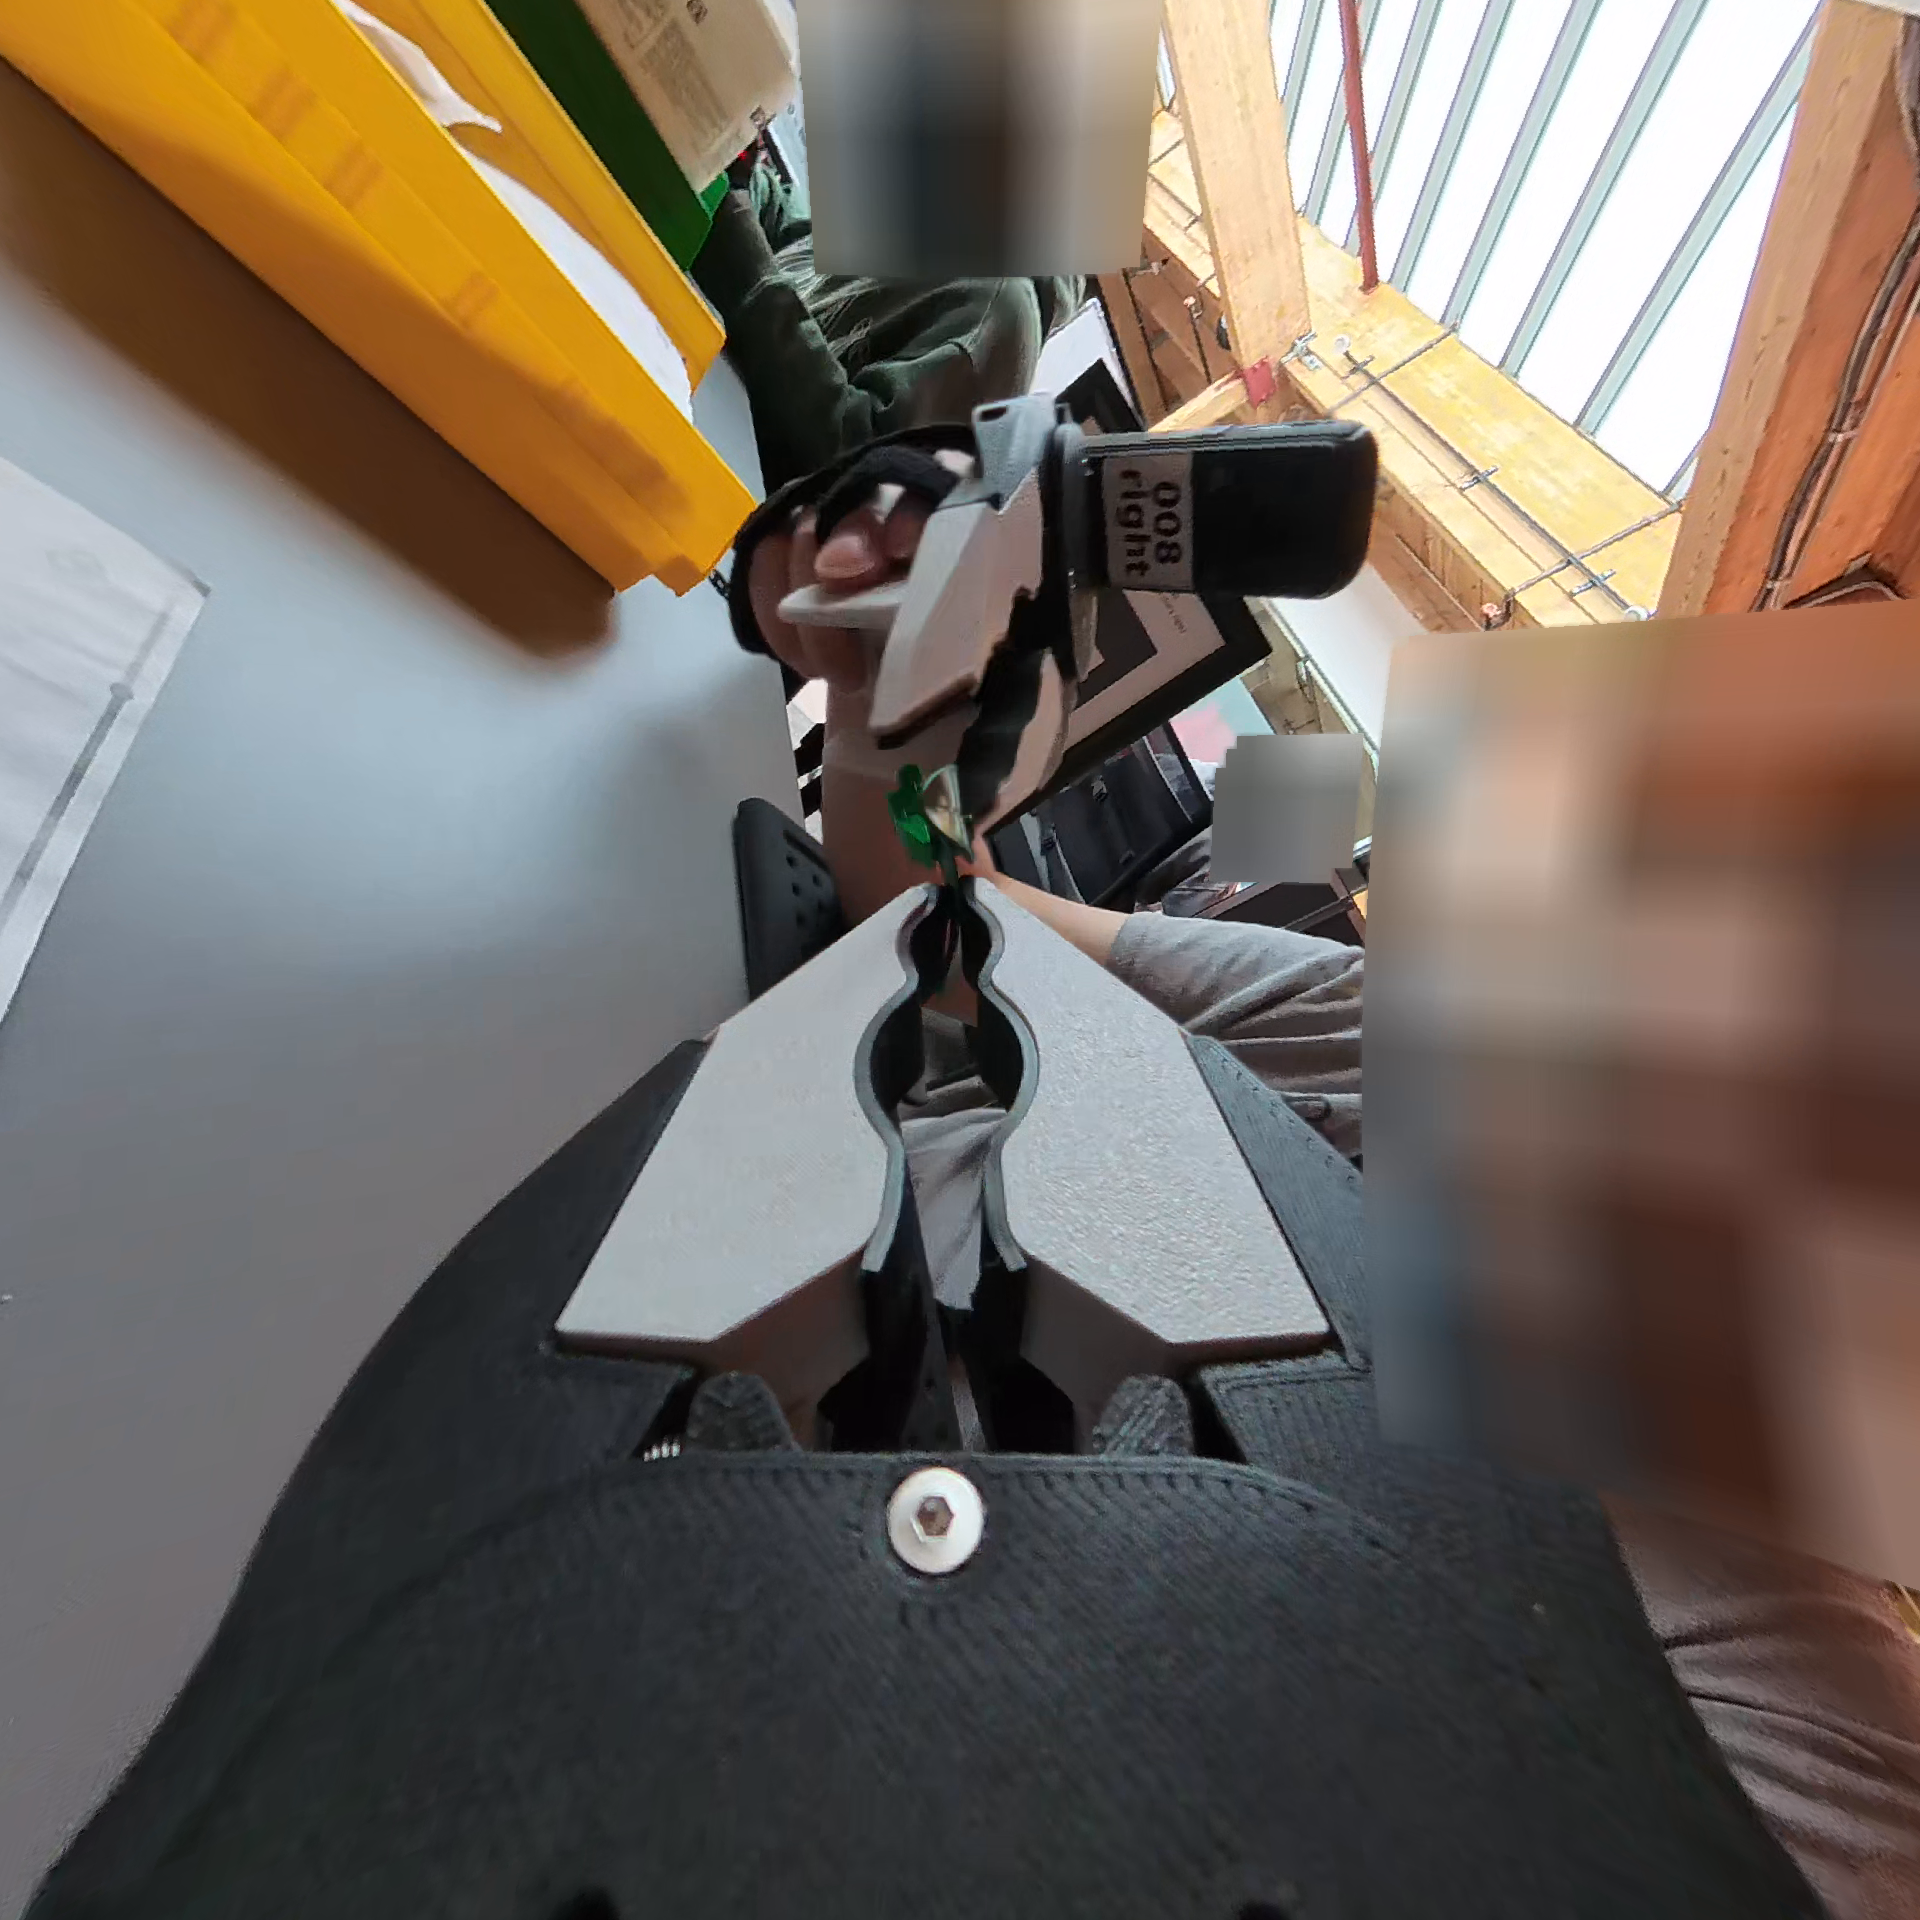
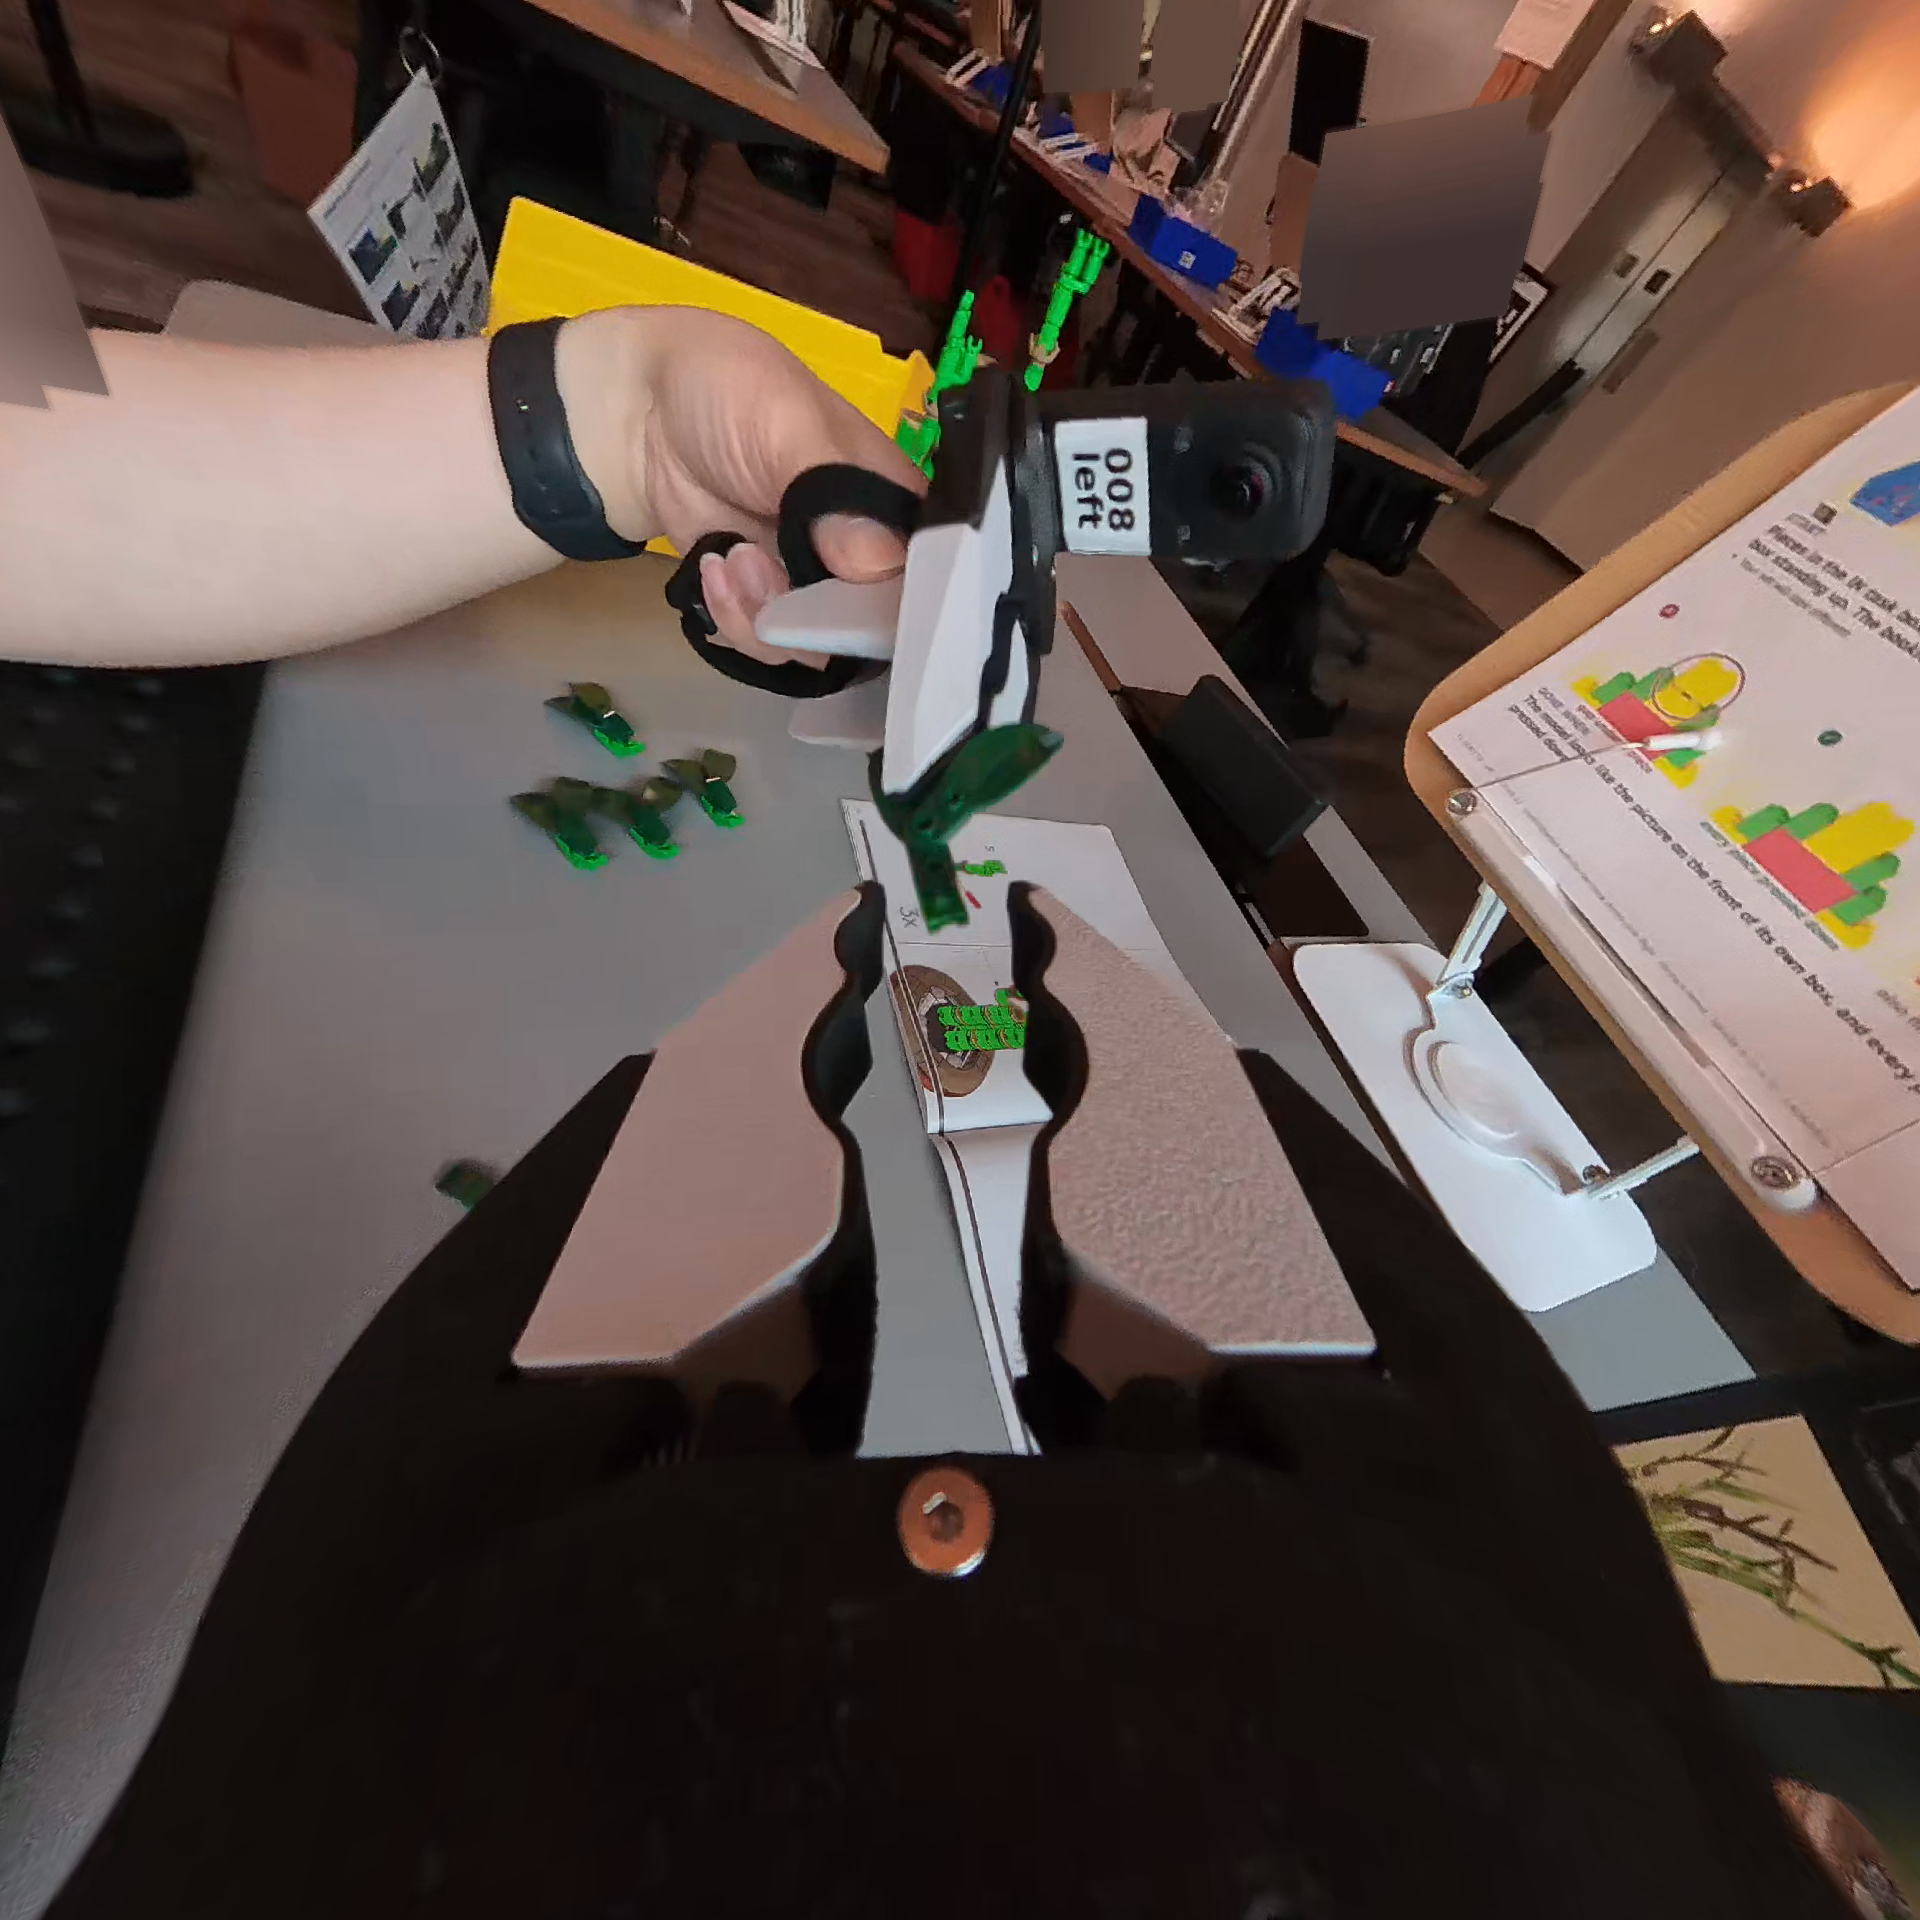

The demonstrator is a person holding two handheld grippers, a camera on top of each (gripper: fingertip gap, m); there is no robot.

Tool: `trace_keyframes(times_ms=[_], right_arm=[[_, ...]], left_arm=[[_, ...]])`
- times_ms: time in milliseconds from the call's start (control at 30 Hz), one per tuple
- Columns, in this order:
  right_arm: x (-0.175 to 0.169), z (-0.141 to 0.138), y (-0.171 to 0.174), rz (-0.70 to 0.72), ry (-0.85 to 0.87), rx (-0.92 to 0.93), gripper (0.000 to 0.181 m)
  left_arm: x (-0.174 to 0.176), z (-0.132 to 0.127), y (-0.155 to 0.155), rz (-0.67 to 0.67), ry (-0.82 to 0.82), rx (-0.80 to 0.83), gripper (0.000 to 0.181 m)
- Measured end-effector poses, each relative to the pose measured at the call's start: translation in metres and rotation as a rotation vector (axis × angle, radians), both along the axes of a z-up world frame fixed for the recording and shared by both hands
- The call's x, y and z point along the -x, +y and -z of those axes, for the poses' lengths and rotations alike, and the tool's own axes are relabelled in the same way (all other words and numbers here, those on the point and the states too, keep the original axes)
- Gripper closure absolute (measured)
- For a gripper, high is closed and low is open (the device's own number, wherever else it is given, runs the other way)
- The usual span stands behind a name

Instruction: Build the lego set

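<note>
My left gripper (image 1: 951,916) is shut on a dark green lego leaf piece (image 2: 997,758), held in the air above the grey table (image 2: 416,987). A bright green stem part (image 2: 940,896) hangs from the leaf. In the right wrist view the left gripper (image 2: 935,774) tilts down from the upper left. My right gripper (image 2: 943,906) is open, with its fingertips on either side of the stem's lower end and a gap on each side. In the left wrist view the right gripper (image 1: 948,795) sits just beyond my left fingertips, with the green piece (image 1: 914,821) between them.
Several finished green leaf pieces (image 2: 623,795) lie on the table at the left, and a single one (image 2: 464,1182) nearer. An open instruction booklet (image 2: 977,1070) lies under the grippers. A yellow bin (image 2: 675,281) stands behind. A paper sheet on a stand (image 2: 1714,831) is at the right.
</note>
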State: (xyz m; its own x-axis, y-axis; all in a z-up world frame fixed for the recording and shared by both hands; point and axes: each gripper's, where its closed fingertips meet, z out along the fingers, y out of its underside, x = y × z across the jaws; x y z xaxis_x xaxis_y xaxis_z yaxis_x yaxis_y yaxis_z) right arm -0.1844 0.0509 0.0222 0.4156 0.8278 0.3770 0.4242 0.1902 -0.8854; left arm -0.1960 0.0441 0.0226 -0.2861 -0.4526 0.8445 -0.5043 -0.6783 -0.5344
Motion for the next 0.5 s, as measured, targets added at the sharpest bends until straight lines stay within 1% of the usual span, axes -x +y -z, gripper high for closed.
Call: trace_keyframes(times_ms=[33, 100, 167, 200, 300, 367, 433, 500], right_arm=[[0.001, 0.001, 0.001, -0.001, -0.003, -0.005, 0.16], [0.001, 0.006, 0.002, 0.004, -0.014, 0.001, 0.161], [0.001, 0.008, -0.001, -0.016, -0.005, 0.009, 0.173], [0.001, 0.01, -0.002, -0.022, -0.008, 0.018, 0.174], [0.0, 0.012, -0.004, -0.027, -0.021, 0.008, 0.173], [0.0, 0.015, -0.001, -0.012, -0.044, -0.006, 0.167], [0.002, 0.018, -0.004, -0.033, -0.049, 0.002, 0.175], [0.001, 0.02, -0.004, -0.029, -0.036, 0.015, 0.175]], left_arm=[[0.0, 0.003, 0.0, 0.004, 0.012, -0.008, 0.181], [0.0, 0.003, -0.001, 0.012, 0.008, -0.015, 0.181], [0.0, 0.007, 0.0, 0.008, 0.023, -0.024, 0.181], [0.0, 0.008, -0.001, 0.016, 0.03, -0.025, 0.181], [-0.001, 0.009, -0.003, 0.025, 0.033, -0.014, 0.181], [-0.003, 0.012, -0.004, 0.029, 0.041, -0.013, 0.181], [-0.004, 0.017, -0.003, 0.028, 0.062, -0.01, 0.181], [-0.005, 0.018, -0.003, 0.028, 0.067, 0.01, 0.181]])
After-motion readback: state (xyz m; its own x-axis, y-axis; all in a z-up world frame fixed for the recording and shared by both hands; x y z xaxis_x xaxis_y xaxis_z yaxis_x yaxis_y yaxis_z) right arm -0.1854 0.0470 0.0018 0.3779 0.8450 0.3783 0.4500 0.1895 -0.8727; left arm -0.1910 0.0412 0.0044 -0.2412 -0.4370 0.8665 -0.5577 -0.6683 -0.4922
